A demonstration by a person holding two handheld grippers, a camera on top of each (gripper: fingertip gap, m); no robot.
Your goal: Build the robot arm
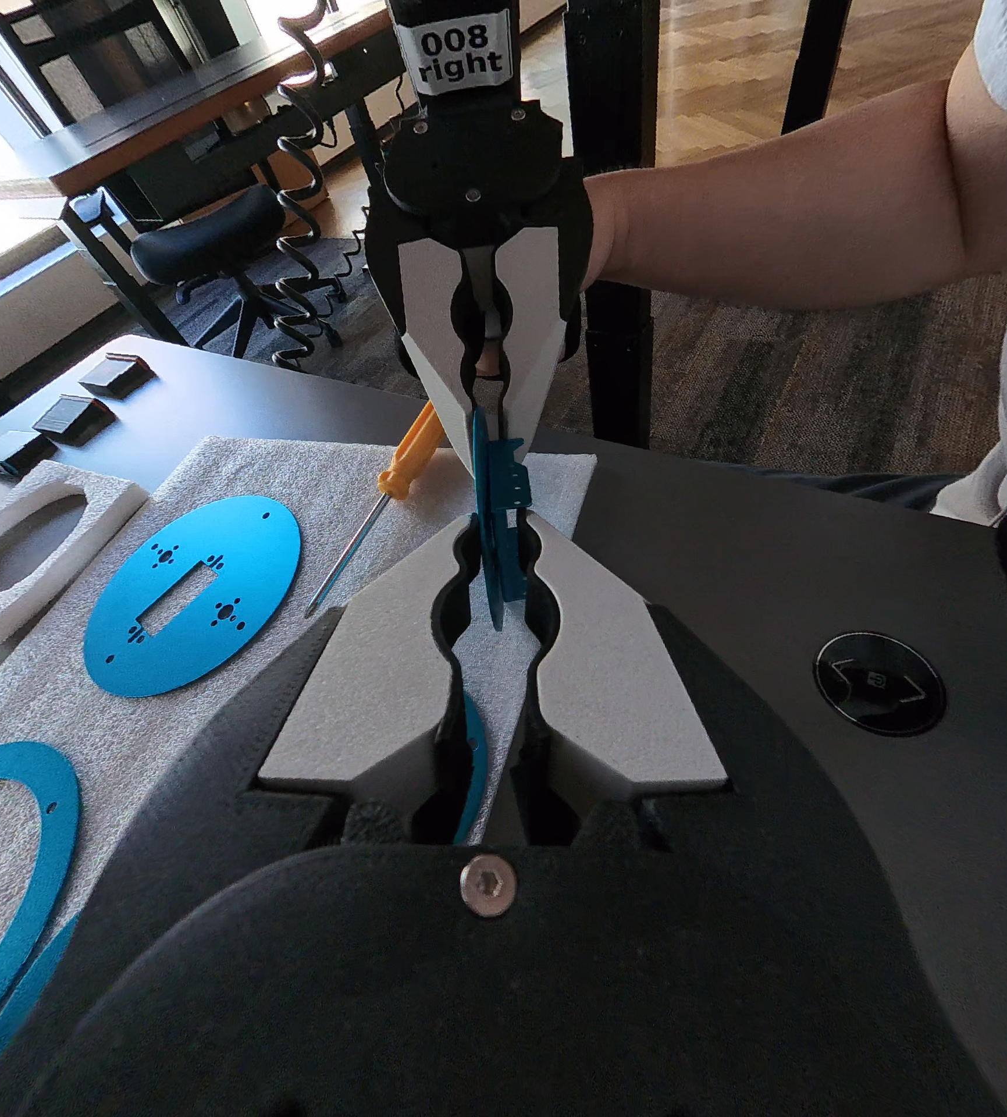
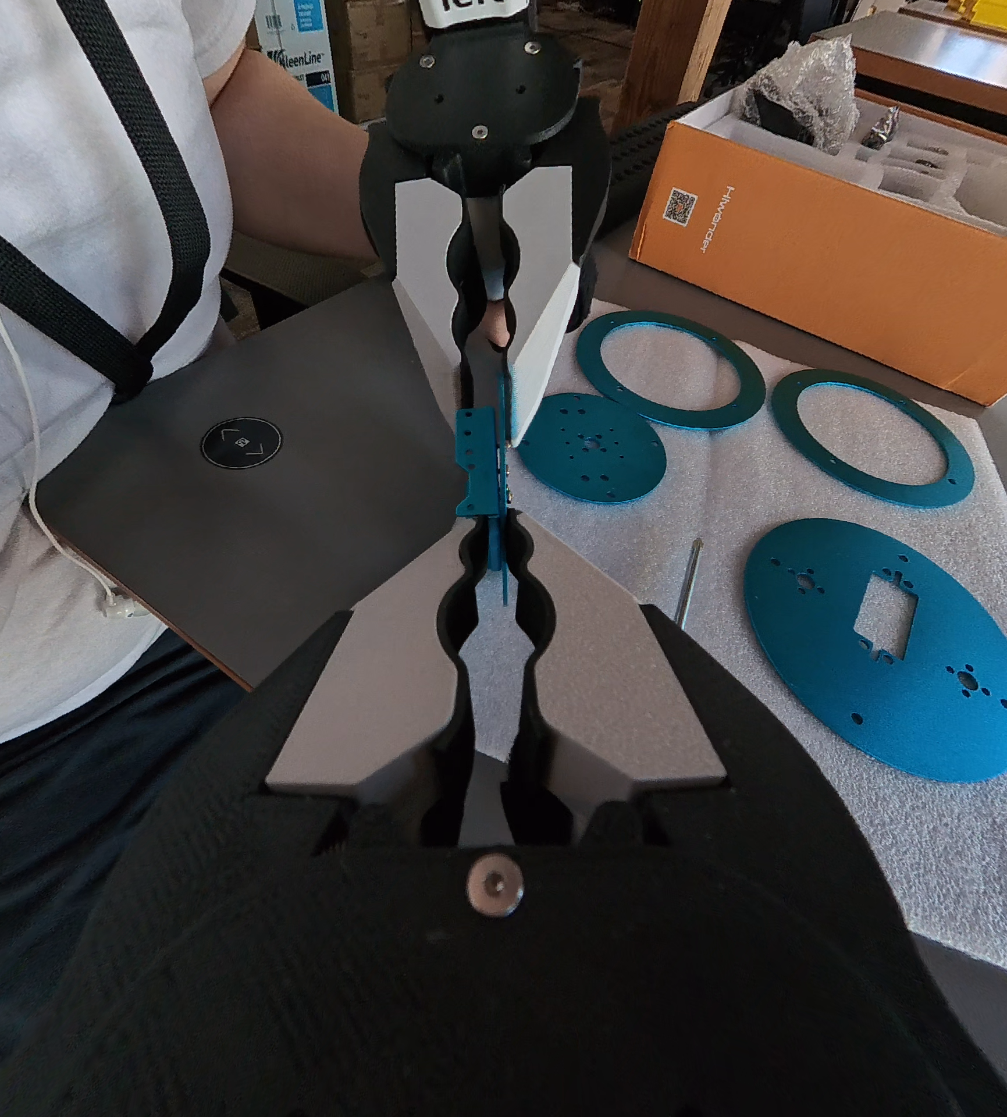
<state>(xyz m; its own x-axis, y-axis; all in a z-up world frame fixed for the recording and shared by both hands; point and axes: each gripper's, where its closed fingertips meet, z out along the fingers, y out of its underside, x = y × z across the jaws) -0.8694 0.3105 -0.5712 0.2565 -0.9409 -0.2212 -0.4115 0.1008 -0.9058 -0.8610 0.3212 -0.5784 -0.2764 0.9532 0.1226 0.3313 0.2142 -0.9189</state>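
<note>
A thin blue metal disc (image 1: 487, 544), seen edge-on, with a small blue bracket (image 1: 513, 483) on its side, hangs in the air between both grippers. My left gripper (image 1: 498, 521) is shut on its near edge. My right gripper (image 1: 492, 436) points back at it from above and is shut on the far edge. In the right wrist view my right gripper (image 2: 498, 521) grips the disc (image 2: 498, 562) just below the bracket (image 2: 476, 465), and the left gripper (image 2: 492, 423) holds the opposite edge. The part is held above a white foam sheet (image 2: 700, 725).
On the foam lie a blue disc with a rectangular cutout (image 2: 887, 653), two blue rings (image 2: 670, 369) (image 2: 872, 438), a small holed disc (image 2: 591, 456) and an orange-handled screwdriver (image 1: 413, 453). An open orange box (image 2: 839, 254) stands beyond. A foam block (image 1: 23, 544) and black blocks (image 1: 74, 417) sit left.
</note>
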